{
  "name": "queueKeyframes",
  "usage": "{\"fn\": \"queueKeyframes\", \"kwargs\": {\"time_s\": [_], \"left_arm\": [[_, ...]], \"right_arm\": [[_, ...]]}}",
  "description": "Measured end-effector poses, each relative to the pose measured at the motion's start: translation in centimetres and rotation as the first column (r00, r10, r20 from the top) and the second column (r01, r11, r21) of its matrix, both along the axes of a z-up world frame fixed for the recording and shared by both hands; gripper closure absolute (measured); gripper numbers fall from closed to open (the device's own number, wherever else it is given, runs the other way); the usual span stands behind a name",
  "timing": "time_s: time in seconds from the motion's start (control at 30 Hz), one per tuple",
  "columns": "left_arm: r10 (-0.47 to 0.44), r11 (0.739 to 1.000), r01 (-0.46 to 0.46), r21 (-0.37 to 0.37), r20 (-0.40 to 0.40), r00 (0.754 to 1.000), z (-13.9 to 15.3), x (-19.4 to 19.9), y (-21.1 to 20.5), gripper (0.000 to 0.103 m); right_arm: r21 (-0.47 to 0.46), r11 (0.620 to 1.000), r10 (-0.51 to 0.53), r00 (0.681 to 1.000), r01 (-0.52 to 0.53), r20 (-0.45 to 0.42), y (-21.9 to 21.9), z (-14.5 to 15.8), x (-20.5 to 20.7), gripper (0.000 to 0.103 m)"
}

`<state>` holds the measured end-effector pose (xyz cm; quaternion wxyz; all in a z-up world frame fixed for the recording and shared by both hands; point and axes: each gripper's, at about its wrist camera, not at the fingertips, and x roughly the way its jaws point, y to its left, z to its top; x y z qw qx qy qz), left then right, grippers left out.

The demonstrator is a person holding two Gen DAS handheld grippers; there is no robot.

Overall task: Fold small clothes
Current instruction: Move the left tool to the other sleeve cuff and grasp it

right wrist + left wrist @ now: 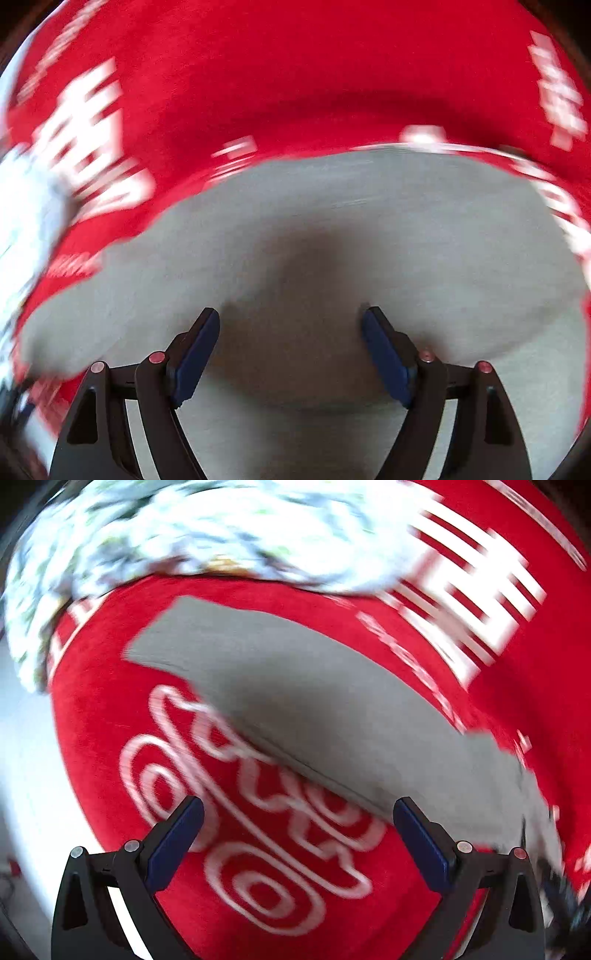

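Right up close in the left view, the left gripper [297,810] has its fingers spread wide with nothing between them, just hanging over the red cloth [110,709] and its big looping white print. The grey garment [332,709] lies flat on that cloth as a long strip running diagonally from upper left to lower right, and its near edge sits just beside the right-hand blue pad. It's plain grey, no print I can make out, with a straight folded-looking edge along the lower side and a darker shadowy patch in the middle. Beyond it there's a heap of white patterned fabric [184,528] at the top of the view, pretty blurry. The right gripper [291,319] is also well open and holding nothing, hovering directly over the grey garment [369,221], which fills most of the lower half of that view with the red cloth [295,74] beyond it. Both shots are motion-blurred, so fine detail on the fabric is lost.
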<state>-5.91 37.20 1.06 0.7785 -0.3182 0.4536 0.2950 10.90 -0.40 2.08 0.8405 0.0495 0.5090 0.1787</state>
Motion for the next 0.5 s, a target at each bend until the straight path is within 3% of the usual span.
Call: {"fn": "queueKeyframes", "kwargs": {"time_s": [0.1, 0.13, 0.2, 0.3, 0.47, 0.5], "left_arm": [[0.106, 0.994, -0.106, -0.029, -0.01, 0.994, -0.9, -1.0, 3.4, 0.0], [0.134, 0.989, -0.134, -0.064, -0.005, 0.991, -1.4, -1.1, 4.7, 0.0], [0.16, 0.986, -0.16, -0.052, 0.001, 0.987, -1.2, -0.6, 5.7, 0.0], [0.149, 0.987, -0.148, -0.056, 0.002, 0.989, -0.9, 1.4, 6.6, 0.0], [0.154, 0.988, -0.154, 0.014, -0.042, 0.987, -1.0, 5.1, 7.7, 0.0], [0.16, 0.987, -0.16, 0.022, -0.019, 0.987, -0.7, 5.1, 7.9, 0.015]], "right_arm": [[0.11, 0.975, 0.194, 0.981, -0.195, 0.018, 3.3, 1.1, -1.2, 0.02], [0.105, 0.973, 0.204, 0.978, -0.206, 0.037, 3.7, 1.4, -1.8, 0.02], [0.065, 0.971, 0.226, 0.971, -0.231, 0.073, 4.4, 1.8, -2.4, 0.02], [0.041, 0.977, 0.205, 0.976, -0.208, 0.073, 3.4, 1.4, -2.5, 0.02], [0.054, 0.993, 0.106, 0.993, -0.109, 0.046, -1.0, 0.8, -2.2, 0.02], [0.058, 0.994, 0.087, 0.995, -0.089, 0.042, -1.7, 0.8, -2.1, 0.02]]}}
